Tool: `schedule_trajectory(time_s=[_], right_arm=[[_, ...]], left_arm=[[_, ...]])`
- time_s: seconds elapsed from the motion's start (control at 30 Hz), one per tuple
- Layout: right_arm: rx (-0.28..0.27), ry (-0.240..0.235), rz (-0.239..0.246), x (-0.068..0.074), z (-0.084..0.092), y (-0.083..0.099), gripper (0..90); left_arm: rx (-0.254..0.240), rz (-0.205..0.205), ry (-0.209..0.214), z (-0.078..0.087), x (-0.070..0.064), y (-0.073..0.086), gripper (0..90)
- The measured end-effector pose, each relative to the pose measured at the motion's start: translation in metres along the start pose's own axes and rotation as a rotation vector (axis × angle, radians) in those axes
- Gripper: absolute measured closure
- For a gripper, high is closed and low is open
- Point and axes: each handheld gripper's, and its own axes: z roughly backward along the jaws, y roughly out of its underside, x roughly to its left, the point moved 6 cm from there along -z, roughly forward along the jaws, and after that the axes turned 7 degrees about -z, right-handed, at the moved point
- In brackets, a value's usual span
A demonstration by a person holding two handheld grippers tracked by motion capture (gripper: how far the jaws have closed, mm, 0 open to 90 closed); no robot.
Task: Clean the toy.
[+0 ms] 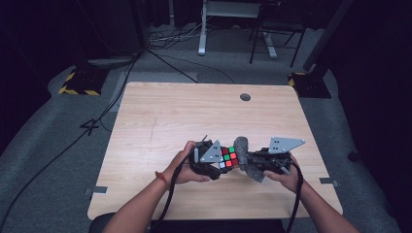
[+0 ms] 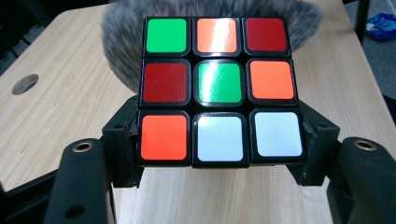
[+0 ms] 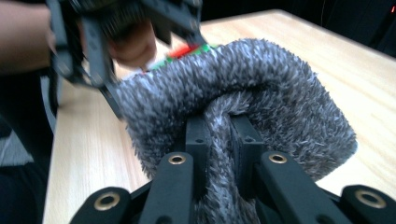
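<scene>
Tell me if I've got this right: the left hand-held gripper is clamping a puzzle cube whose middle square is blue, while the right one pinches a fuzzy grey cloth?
Not quite. In the left gripper view, the puzzle cube's middle square is green, not blue. The rest holds: the left hand-held gripper clamps it, and the right hand-held gripper pinches the fuzzy grey cloth.

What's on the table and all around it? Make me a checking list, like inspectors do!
Surface: pale wooden table with a round hole near the far edge.
Job's things: puzzle cube with green, orange, red and white stickers; fuzzy grey cloth right behind it.
Clutter: nothing seen on the table.
Grippers: left gripper clamps the cube's sides; right gripper pinches a fold of the cloth.
Cables: a black cable trails from each gripper; more lie on the floor beyond.
Surroundings: grey carpet, dark room, a white desk frame at the back.
</scene>
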Motion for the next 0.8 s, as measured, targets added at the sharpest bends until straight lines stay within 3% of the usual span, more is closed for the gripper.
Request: schedule_trajectory(time_s=[0.2, 0.27, 0.4, 0.5, 0.6, 0.67, 0.7, 0.8], right_arm=[[0.122, 0.031, -0.002, -0.010, -0.009, 0.019, 80.5], [0.134, 0.029, 0.003, -0.009, -0.012, 0.020, 80.5], [0.087, 0.048, 0.032, -0.004, -0.006, 0.010, 80.4], [0.051, 0.052, 0.022, -0.003, 0.000, 0.007, 80.4], [0.000, 0.042, 0.020, -0.002, 0.007, 0.000, 80.5], [-0.047, 0.016, 0.016, 0.002, 0.011, -0.006, 80.4], [-0.054, 0.005, 0.022, 0.005, 0.011, -0.008, 80.4], [-0.035, 0.032, 0.046, 0.007, 0.007, -0.008, 80.4]], left_arm=[[-0.077, 0.035, 0.002, 0.012, 0.005, -0.007, 33.9], [-0.063, 0.020, -0.008, 0.013, 0.005, -0.007, 33.9], [-0.068, 0.039, 0.005, 0.012, 0.006, -0.003, 33.9], [-0.043, 0.032, -0.006, 0.013, 0.008, 0.001, 33.9], [-0.009, 0.027, -0.001, 0.007, 0.006, 0.005, 33.8], [-0.007, 0.023, 0.029, 0.001, 0.002, 0.004, 33.8], [-0.008, 0.021, 0.038, -0.002, 0.000, 0.003, 33.9], [0.009, 0.001, 0.051, -0.007, -0.006, 0.001, 33.8]])
